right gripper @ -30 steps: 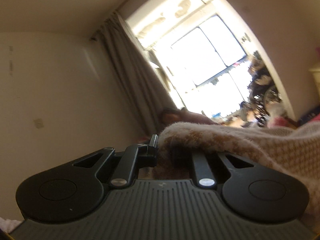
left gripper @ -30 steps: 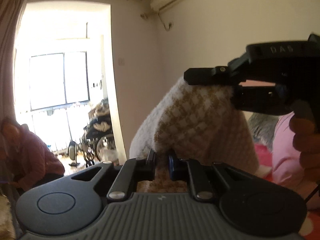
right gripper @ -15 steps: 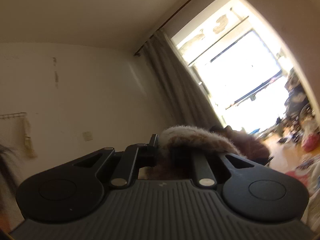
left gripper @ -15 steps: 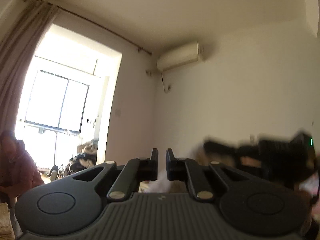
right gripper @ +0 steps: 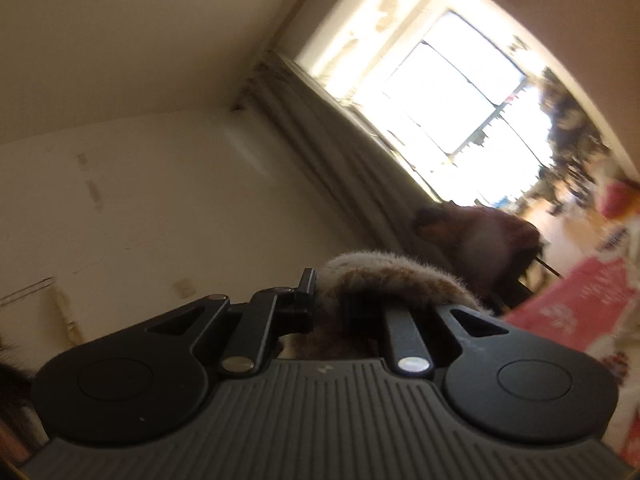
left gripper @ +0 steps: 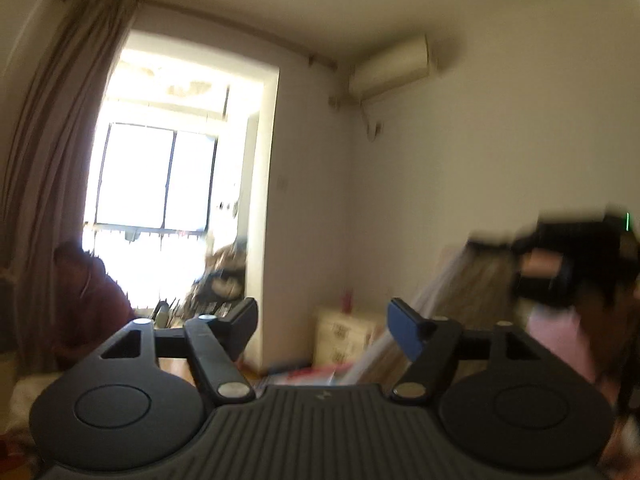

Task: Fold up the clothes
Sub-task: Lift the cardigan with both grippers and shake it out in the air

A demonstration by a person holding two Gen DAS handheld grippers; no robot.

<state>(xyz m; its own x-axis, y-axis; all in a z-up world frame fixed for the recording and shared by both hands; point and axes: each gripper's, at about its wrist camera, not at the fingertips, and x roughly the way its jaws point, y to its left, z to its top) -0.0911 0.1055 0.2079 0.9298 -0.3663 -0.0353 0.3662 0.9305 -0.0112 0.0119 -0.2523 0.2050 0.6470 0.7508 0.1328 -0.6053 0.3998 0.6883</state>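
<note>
Since a second ago, left gripper (left gripper: pixel 322 322) has let go of the fuzzy checked garment (right gripper: pixel 384 284); its jaws are opening, empty. Right gripper (right gripper: pixel 326 300) clenches the garment, hanging at right.

No text, label, brand or number can be read in either view. A small pale mark sits on the ribbed body of each hand-held gripper, near 6 o'clock in both views, too small to make out. The red bedding (right gripper: pixel 576 304) at 3 o'clock in the right wrist view carries pale markings, smeared by blur. The light cabinet (left gripper: pixel 344 338) near 5 o'clock in the left wrist view bears darker patterns that cannot be told as writing.
</note>
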